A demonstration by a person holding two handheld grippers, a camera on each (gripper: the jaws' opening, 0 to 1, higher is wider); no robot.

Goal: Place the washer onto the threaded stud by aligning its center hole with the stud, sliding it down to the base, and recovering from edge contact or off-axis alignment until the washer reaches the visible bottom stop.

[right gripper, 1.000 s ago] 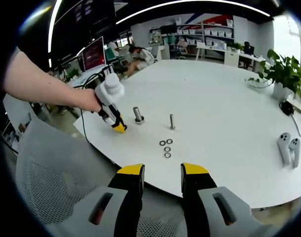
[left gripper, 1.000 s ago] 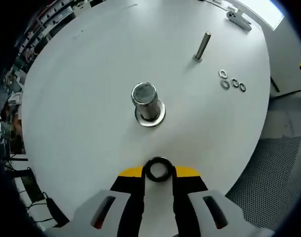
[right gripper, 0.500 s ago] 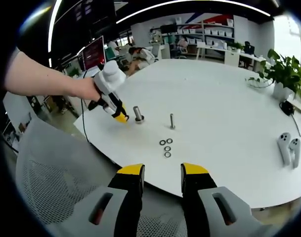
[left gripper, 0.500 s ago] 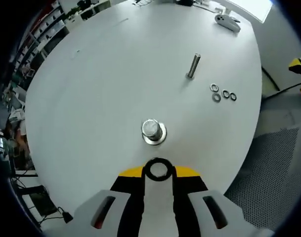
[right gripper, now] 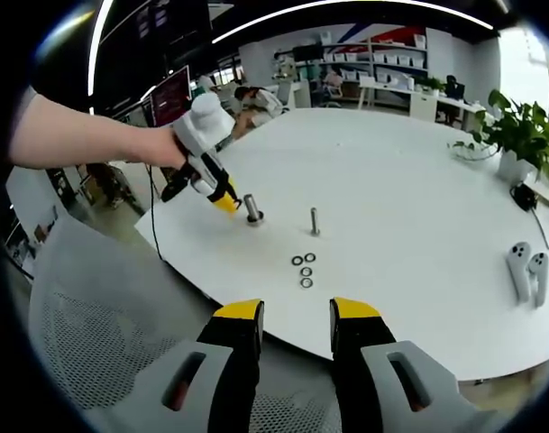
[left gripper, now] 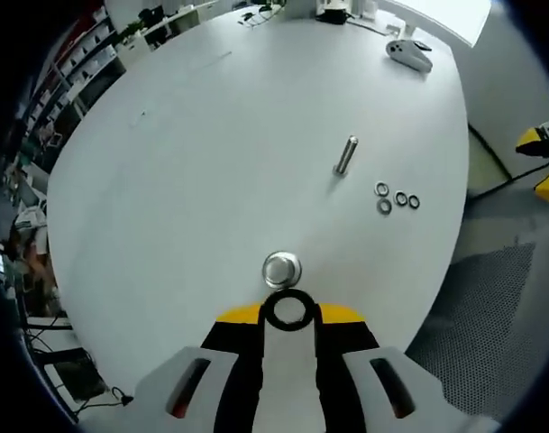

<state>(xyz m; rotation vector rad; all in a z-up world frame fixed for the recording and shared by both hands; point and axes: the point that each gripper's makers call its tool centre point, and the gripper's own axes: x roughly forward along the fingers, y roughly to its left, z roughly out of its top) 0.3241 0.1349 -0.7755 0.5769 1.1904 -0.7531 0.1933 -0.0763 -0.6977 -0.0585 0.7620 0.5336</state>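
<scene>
My left gripper (left gripper: 288,314) is shut on a black washer (left gripper: 288,294), held flat between its yellow tips. Just beyond the tips a wide threaded stud (left gripper: 281,269) on a round metal base is seen nearly end-on from above. In the right gripper view a hand holds the left gripper (right gripper: 225,199) tilted down, its tips just left of and above the stud (right gripper: 251,209). My right gripper (right gripper: 297,316) hangs open off the near table edge with nothing between its fingers.
A thin bolt (left gripper: 346,155) stands upright on the white round table (left gripper: 193,135), with several loose washers (left gripper: 396,198) beside it. White controllers (right gripper: 526,262) lie to the right. A grey mesh chair (right gripper: 103,343) sits below the table edge, and a potted plant (right gripper: 517,131) stands far right.
The left gripper has risen and swung over toward the stud with the washer; the stud now looks smaller and sits right at the tips. The right gripper has not moved.
</scene>
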